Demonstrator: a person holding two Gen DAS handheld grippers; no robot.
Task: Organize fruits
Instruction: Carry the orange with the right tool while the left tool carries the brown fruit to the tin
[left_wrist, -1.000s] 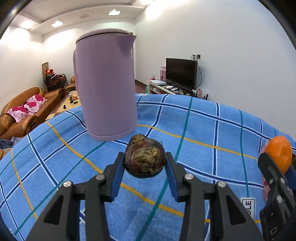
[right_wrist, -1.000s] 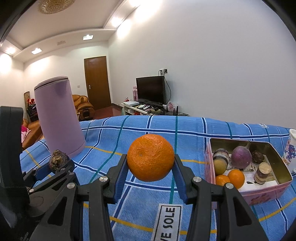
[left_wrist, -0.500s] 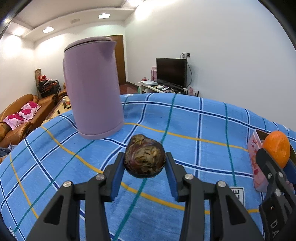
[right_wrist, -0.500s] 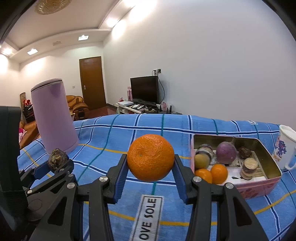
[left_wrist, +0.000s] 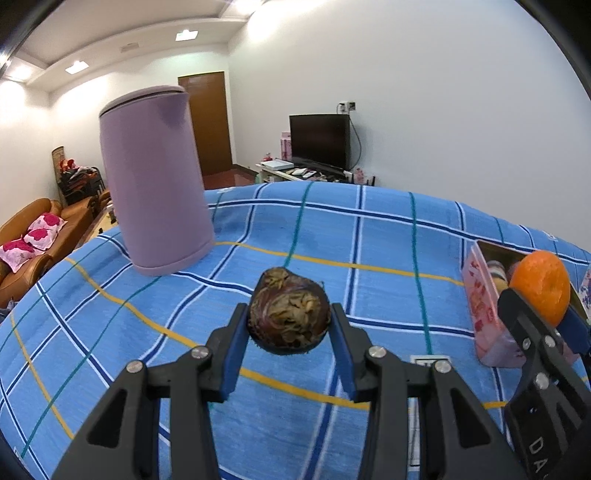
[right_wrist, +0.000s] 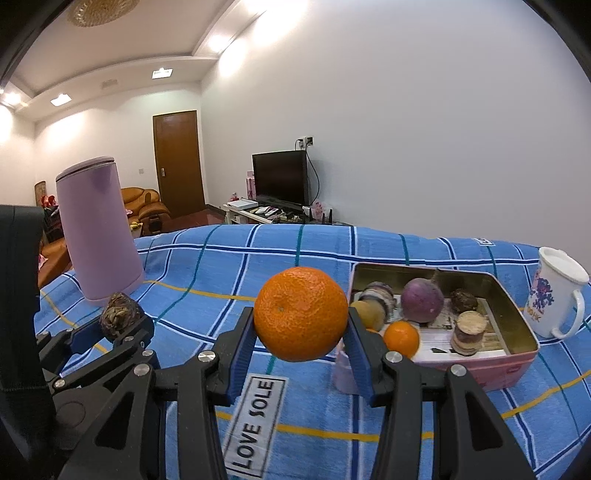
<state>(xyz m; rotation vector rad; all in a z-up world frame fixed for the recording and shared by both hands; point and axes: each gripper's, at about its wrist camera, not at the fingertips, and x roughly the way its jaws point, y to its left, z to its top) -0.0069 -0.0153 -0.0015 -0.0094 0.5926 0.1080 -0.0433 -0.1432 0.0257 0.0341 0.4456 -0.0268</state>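
I am mid-carry, with a fruit in each gripper and both lifted clear of the blue checked table (right_wrist: 207, 266). My right gripper (right_wrist: 301, 338) is closed snugly on an orange (right_wrist: 301, 314), its dimpled stem end turned toward me; being round, it has no long axis to speak of. It hangs just beside the near left corner of the tin box (right_wrist: 513, 369), not yet over it. My left gripper (left_wrist: 290, 332) is clamped on a dark, wrinkled fruit (left_wrist: 289, 319), slightly pointed at its upper left, farther from the box on the same side. In my judgement, the next move calls for bringing the orange over the box's open space, lowering it clear of the fruits already inside, then releasing. Beyond the box stands a mug (right_wrist: 554, 295); well left of it, a purple kettle (right_wrist: 98, 236).
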